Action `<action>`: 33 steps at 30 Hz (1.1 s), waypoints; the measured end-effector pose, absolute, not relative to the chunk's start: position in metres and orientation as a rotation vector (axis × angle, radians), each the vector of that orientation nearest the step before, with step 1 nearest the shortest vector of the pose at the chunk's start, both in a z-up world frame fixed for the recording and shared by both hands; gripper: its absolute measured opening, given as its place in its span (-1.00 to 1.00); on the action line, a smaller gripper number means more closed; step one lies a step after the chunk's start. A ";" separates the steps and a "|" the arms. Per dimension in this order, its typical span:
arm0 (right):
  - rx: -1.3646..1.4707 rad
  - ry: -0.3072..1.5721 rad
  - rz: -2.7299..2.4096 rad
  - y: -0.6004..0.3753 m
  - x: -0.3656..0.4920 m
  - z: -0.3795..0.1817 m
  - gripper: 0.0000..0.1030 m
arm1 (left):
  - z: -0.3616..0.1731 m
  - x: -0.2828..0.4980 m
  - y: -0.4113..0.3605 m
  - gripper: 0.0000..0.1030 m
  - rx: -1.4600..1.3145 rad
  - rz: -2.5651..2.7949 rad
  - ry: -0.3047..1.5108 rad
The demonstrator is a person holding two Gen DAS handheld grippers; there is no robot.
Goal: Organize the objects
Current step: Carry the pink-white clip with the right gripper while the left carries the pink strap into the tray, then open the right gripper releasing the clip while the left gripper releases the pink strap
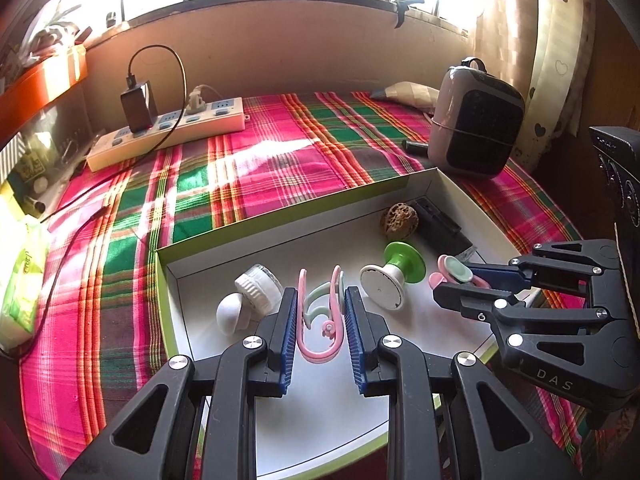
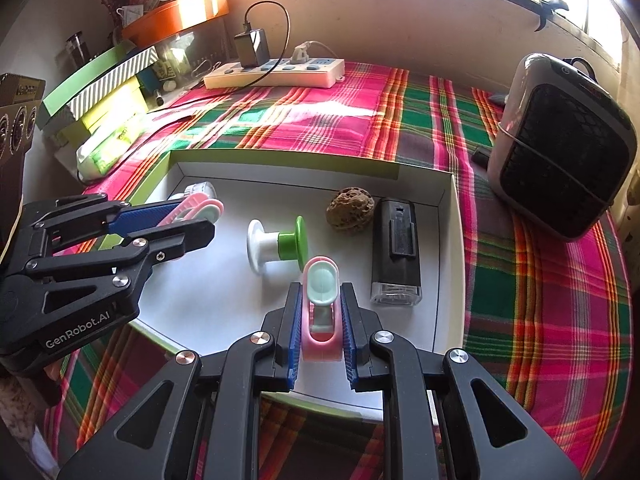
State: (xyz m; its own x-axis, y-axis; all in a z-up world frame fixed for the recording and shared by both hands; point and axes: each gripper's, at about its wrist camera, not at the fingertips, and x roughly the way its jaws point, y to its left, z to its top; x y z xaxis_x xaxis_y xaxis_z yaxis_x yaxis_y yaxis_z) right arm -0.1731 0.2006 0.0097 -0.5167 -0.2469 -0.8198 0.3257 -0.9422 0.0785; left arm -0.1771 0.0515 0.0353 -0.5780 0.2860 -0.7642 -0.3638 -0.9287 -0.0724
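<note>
A shallow white box with a green rim lies on the plaid cloth. My left gripper is shut on a pink and mint clip over the box's near left part. My right gripper is shut on a second pink and mint clip over the box's front. Inside the box lie a green and white spool, a walnut, a black device, a white ribbed cap and a white round knob.
A white power strip with a black charger lies at the back. A grey and black heater stands back right. A green tissue pack and stacked boxes line the left side.
</note>
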 end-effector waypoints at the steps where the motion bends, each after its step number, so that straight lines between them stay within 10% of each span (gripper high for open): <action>1: 1.322 0.127 -2.477 0.200 -0.174 0.009 -0.64 | 0.035 -0.179 0.052 -0.59 -1.190 2.501 0.131; 33: 1.358 0.187 -2.476 0.201 -0.183 0.000 -0.64 | 0.019 -0.210 0.070 -0.58 -1.228 2.445 0.204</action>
